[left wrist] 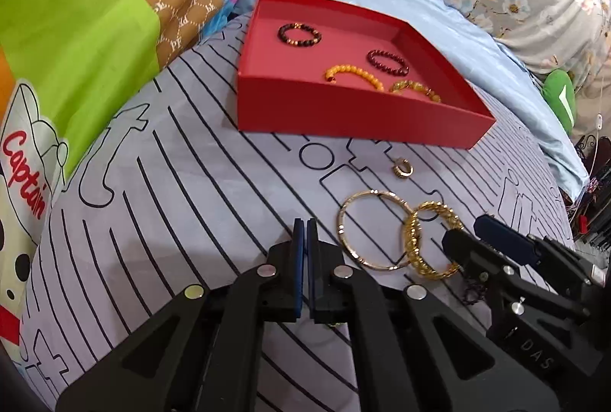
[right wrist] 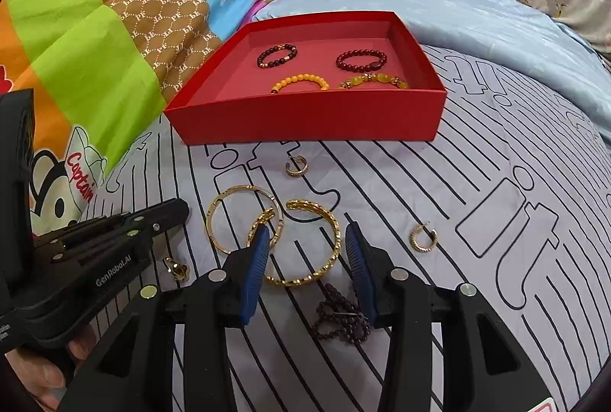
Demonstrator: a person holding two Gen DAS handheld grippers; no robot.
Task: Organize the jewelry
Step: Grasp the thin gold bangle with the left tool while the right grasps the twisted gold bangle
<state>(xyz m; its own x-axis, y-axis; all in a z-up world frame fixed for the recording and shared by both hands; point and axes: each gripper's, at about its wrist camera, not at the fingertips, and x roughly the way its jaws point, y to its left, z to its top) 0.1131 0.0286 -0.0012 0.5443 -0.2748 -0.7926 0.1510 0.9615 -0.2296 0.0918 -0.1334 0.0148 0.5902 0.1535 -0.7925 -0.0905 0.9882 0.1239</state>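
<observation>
Straddling gold bangle (right wrist: 305,244), right tool (right wrist: 307,240) (agape)

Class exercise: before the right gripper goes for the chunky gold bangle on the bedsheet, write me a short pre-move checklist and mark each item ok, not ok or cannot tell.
1. right gripper open, fingers either side of the chunky gold bangle: ok.
2. Bangle free of other jewelry: not ok, the thin gold hoop overlaps it.
3. left gripper shut and holding nothing: ok.
4. Left gripper out of the way: cannot tell, it sits close beside the hoop.
5. red box has bare floor left beside its four bead bracelets: ok.
6. dark bead strand clear of the right fingers: cannot tell.
</observation>
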